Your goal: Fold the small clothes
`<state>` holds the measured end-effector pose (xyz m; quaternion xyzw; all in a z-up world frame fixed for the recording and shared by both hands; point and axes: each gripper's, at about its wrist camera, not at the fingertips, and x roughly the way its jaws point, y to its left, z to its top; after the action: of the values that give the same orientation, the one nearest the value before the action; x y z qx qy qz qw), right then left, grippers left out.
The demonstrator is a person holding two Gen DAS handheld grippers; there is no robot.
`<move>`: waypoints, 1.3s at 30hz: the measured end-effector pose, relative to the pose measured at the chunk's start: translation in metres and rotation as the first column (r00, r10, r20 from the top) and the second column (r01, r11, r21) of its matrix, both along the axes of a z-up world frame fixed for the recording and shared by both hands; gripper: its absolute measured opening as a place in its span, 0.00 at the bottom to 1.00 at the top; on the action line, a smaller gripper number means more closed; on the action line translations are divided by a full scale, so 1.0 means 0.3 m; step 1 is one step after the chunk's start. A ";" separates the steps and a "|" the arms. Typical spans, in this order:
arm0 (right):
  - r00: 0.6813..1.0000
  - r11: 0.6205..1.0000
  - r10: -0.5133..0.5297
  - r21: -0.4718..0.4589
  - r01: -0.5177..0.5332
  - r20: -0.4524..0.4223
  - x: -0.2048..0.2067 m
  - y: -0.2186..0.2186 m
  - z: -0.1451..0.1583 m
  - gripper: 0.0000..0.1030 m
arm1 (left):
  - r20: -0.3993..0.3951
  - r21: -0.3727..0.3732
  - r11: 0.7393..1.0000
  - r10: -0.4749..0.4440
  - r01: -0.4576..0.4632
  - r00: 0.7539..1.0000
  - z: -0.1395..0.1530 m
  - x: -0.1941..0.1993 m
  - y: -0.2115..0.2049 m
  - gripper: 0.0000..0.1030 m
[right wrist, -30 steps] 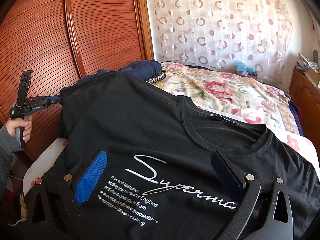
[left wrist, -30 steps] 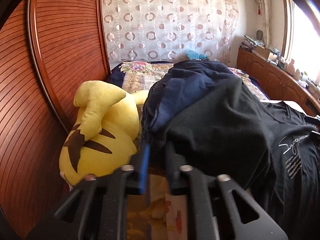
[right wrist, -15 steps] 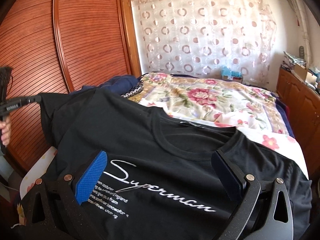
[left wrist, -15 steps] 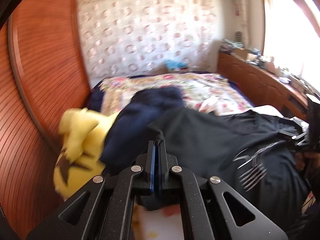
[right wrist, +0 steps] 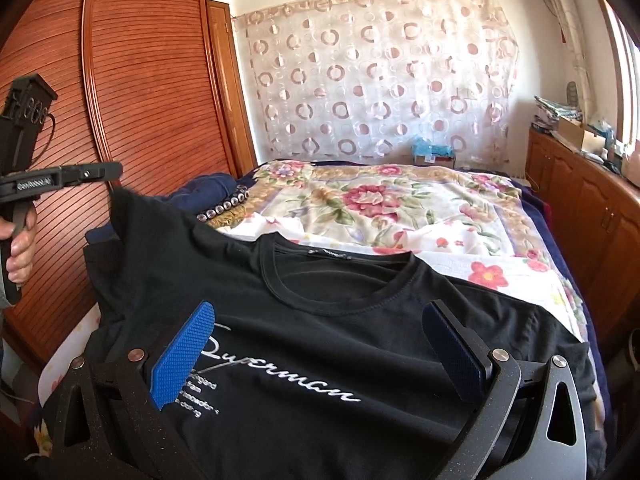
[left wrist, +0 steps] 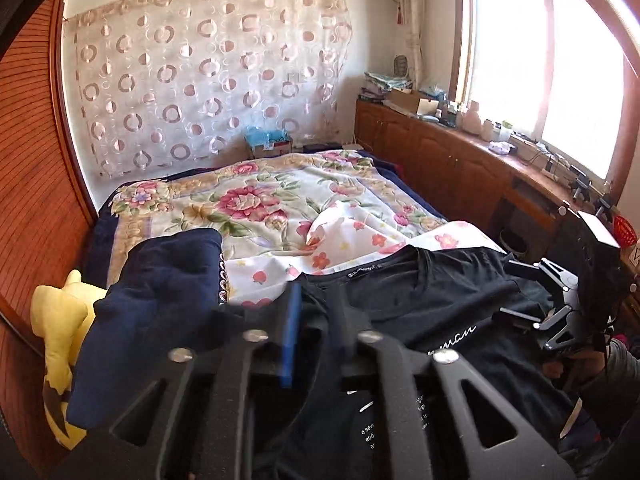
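Black T-shirt (right wrist: 320,320) across floral bedspread (right wrist: 400,208)

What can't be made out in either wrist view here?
- Left wrist view: whether the left gripper, jaws just opening, grips the black T-shirt fabric between them; dark on dark.
- Right wrist view: small print under the logo, partly behind a blue pad of the right gripper, otherwise too small.
- Both views: T-shirt hem, past the bottom edge.
- Left wrist view: yellow plush toy, mostly behind the navy garment.

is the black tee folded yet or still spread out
Mostly spread. The black tee lies front up on the bed, neckline and print showing; only its left sleeve corner is lifted near the left gripper.
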<state>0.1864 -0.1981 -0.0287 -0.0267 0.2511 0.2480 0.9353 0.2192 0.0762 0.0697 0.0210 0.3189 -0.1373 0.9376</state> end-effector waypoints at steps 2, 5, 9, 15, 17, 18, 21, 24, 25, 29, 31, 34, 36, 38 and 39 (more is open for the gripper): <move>1.000 1.000 0.006 -0.003 -0.006 -0.005 -0.006 0.014 -0.006 1.00 | 0.002 0.011 1.000 0.017 -0.017 1.000 -0.004 -0.008 0.014 0.38; 0.999 0.999 0.039 0.007 -0.038 -0.026 -0.012 0.050 -0.015 0.99 | -0.013 0.055 0.997 0.058 -0.057 0.998 -0.043 -0.027 0.057 0.43; 0.993 0.994 0.108 0.004 -0.108 -0.041 -0.017 0.143 -0.028 0.97 | -0.031 0.084 0.992 0.102 -0.099 0.994 -0.099 -0.061 0.111 0.44; 0.976 0.979 0.201 -0.013 -0.203 -0.080 0.045 0.296 -0.058 0.87 | -0.054 0.075 0.984 0.166 -0.162 0.985 -0.197 -0.125 0.194 0.54; 0.967 0.973 0.227 -0.020 -0.230 -0.112 0.089 0.354 -0.078 0.79 | -0.058 0.056 0.982 0.182 -0.179 0.982 -0.218 -0.141 0.220 0.68; 0.963 0.970 0.238 -0.022 -0.242 -0.126 0.120 0.381 -0.084 0.77 | -0.066 0.042 0.980 0.195 -0.193 0.979 -0.227 -0.149 0.240 0.71; 0.944 0.957 0.276 -0.045 -0.288 -0.182 0.221 0.473 -0.106 0.69 | -0.058 0.033 0.976 0.217 -0.215 0.975 -0.236 -0.168 0.264 0.75; 0.925 0.946 0.293 -0.064 -0.317 -0.240 0.339 0.541 -0.130 0.61 | -0.052 0.026 0.973 0.228 -0.227 0.972 -0.238 -0.180 0.283 0.76; 0.918 0.944 0.293 -0.070 -0.322 -0.267 0.371 0.565 -0.147 0.58 | -0.053 0.025 0.972 0.234 -0.233 0.971 -0.240 -0.184 0.291 0.76; 0.897 0.936 0.308 -0.067 -0.345 -0.318 0.439 0.625 -0.184 0.28 | -0.061 0.010 0.970 0.245 -0.244 0.968 -0.253 -0.192 0.309 0.76; 0.893 0.931 0.327 -0.056 -0.360 -0.308 0.447 0.634 -0.171 0.06 | -0.064 0.005 0.967 0.254 -0.255 0.965 -0.258 -0.197 0.313 0.76; 0.893 0.923 0.368 -0.019 -0.385 -0.258 0.455 0.581 -0.113 0.03 | -0.069 -0.011 0.967 0.253 -0.255 0.965 -0.265 -0.194 0.310 0.76; 0.907 0.925 0.366 -0.021 -0.378 -0.207 0.432 0.510 -0.081 0.03 | -0.075 -0.018 0.969 0.243 -0.245 0.967 -0.268 -0.191 0.297 0.76; 0.921 0.933 0.351 -0.022 -0.359 -0.167 0.406 0.444 -0.062 0.03 | -0.074 -0.020 0.972 0.233 -0.235 0.970 -0.269 -0.193 0.283 0.76; 0.930 0.939 0.335 -0.028 -0.343 -0.149 0.392 0.413 -0.056 0.03 | -0.075 -0.021 0.973 0.226 -0.228 0.971 -0.269 -0.193 0.271 0.76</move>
<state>0.3041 -0.0741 -0.0455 -0.0769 0.3153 0.4002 0.8570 0.1613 0.1576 -0.0110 -0.0344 0.3509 -0.0345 0.9351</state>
